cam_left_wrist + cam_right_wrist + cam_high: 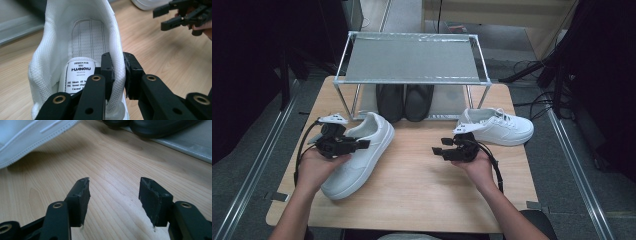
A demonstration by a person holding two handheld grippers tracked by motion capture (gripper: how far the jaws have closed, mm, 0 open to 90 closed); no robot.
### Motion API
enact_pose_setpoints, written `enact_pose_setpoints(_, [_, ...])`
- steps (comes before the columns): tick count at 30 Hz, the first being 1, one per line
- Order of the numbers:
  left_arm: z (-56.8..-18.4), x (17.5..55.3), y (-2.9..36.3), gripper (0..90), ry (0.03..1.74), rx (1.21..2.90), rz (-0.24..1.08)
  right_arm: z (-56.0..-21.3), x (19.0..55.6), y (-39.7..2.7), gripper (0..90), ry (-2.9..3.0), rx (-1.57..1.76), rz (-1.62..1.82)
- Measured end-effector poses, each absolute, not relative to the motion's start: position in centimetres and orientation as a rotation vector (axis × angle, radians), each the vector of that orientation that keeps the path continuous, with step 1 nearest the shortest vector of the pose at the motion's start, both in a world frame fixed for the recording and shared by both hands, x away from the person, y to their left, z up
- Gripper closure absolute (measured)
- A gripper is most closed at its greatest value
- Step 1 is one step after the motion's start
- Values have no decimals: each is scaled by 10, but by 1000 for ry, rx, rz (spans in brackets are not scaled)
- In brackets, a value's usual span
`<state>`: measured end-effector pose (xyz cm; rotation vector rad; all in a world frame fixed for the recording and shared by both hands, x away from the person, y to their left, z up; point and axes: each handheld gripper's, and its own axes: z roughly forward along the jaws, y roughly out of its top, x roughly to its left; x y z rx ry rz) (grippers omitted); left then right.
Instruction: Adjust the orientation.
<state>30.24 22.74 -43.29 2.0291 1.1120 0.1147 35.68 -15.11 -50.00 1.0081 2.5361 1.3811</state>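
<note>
Two white shoes are lying on the worktop [422,200], and two black shoes [405,101] are sitting under the metal rack [412,57] at the far edge.

Item one, near shoe [359,155]: you are gripping it with the left gripper [343,144]. In the left gripper view the jaws are pinching the padded collar [119,67], one jaw inside the opening above the insole label [79,75], the other outside. The shoe is resting on the worktop at your left, its long axis running diagonally, heel toward the rack, toe toward you. The gripper is coming in across that axis from the shoe's left side.

Item two, far shoe [497,127]: it is lying free at the right, just in front of the rack's right leg, its long axis roughly across the worktop, toe pointing right.

Item three, right gripper [438,151]: you are holding it with jaws wide apart and nothing between them; bare wood is showing between them in the right gripper view [113,197]. It is pointing left toward the middle of the worktop, with the far shoe just behind it.

Judgement: the right hand is the nearer one to the far shoe, but its gripper is facing away, so you are needing to turn it back toward the heel end before closing.
</note>
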Motion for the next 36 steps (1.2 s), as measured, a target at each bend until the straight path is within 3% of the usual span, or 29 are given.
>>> enact_pose_setpoints(22, [-465,322,109,800,828,2223,-59,-503,337,-181,426,2447,1101,1358])
enact_pose_setpoints(30, [-479,329,111,783,813,2162,-106,-504,334,-182,426,2444,1100,1351])
enact_pose_setpoints(36, [-475,326,111,710,816,2187,-49,-500,329,-178,427,2459,1080,1378])
